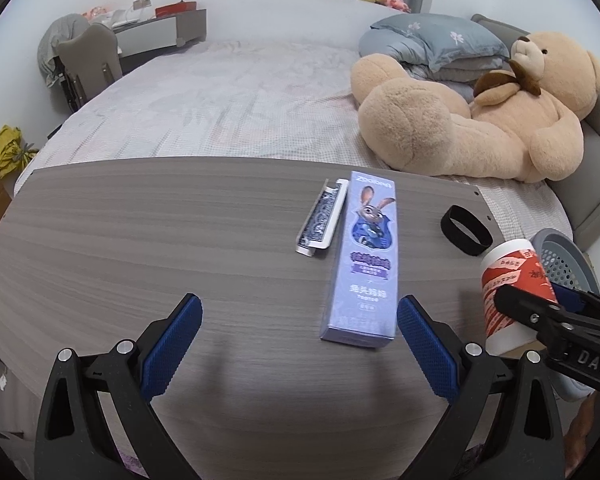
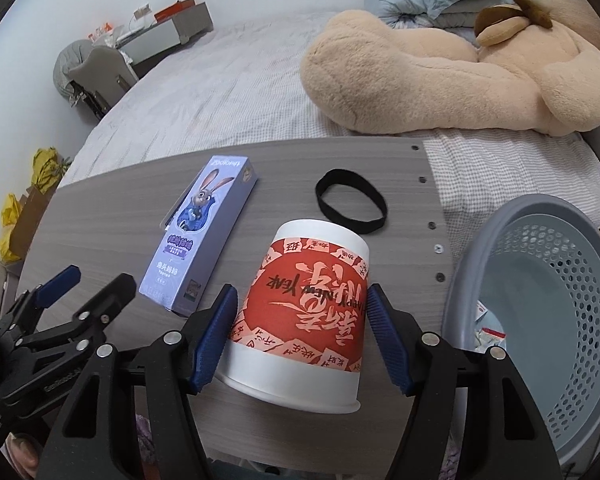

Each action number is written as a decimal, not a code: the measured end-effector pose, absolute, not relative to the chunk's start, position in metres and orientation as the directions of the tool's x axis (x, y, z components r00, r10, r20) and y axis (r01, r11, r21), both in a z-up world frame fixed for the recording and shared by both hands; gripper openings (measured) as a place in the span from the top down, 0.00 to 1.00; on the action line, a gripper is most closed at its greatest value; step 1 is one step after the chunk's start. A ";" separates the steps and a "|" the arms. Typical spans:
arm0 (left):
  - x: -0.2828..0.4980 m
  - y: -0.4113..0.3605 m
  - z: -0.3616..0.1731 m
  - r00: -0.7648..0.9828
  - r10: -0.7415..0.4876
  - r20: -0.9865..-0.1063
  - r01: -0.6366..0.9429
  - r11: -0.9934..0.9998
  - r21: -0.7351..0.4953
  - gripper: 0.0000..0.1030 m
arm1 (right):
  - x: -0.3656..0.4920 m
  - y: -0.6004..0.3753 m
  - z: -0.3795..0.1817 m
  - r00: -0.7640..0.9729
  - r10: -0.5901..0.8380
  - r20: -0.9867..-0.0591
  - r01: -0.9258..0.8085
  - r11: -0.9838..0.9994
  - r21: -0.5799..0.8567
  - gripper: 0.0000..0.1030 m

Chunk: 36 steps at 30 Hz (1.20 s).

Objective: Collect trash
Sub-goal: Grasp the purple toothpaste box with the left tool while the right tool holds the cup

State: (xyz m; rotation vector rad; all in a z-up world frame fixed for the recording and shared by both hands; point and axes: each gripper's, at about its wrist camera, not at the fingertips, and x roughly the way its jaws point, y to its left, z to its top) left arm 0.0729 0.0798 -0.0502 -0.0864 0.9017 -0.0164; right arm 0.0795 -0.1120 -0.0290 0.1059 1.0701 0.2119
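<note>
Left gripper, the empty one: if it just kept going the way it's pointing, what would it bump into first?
Probably the bare grey table. The left gripper points down at it with nothing between its open jaws; the purple box lies just right of that line, though depth is uncertain.

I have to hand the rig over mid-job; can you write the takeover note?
Right gripper: shut on the upside-down red-and-white paper cup, at the right end of the grey wood-grain table.
Left gripper: open, holding nothing, beside the near end of the lilac rabbit-print carton.
On the table: that carton, a small white-edged printed box against its left side, a black elastic band.
Grey perforated plastic basket: right of the table, some scraps already inside.
Left: drop the cup in the basket, then the carton, small box and probably the band.
</note>
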 end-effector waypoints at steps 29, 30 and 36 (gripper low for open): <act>0.118 0.030 -0.090 0.518 -0.072 -0.853 0.034 0.997 -0.064 0.57 | 0.050 -0.159 -0.044 0.479 0.248 -0.842 -0.039 0.964 0.262 0.38; 0.116 0.030 -0.090 0.516 -0.078 -0.853 0.040 0.997 -0.067 0.57 | 0.050 -0.159 -0.043 0.480 0.248 -0.842 -0.039 0.964 0.262 0.38; 0.094 0.031 -0.090 0.504 -0.103 -0.857 0.078 0.994 -0.074 0.57 | 0.046 -0.155 -0.040 0.486 0.247 -0.838 -0.045 0.965 0.259 0.38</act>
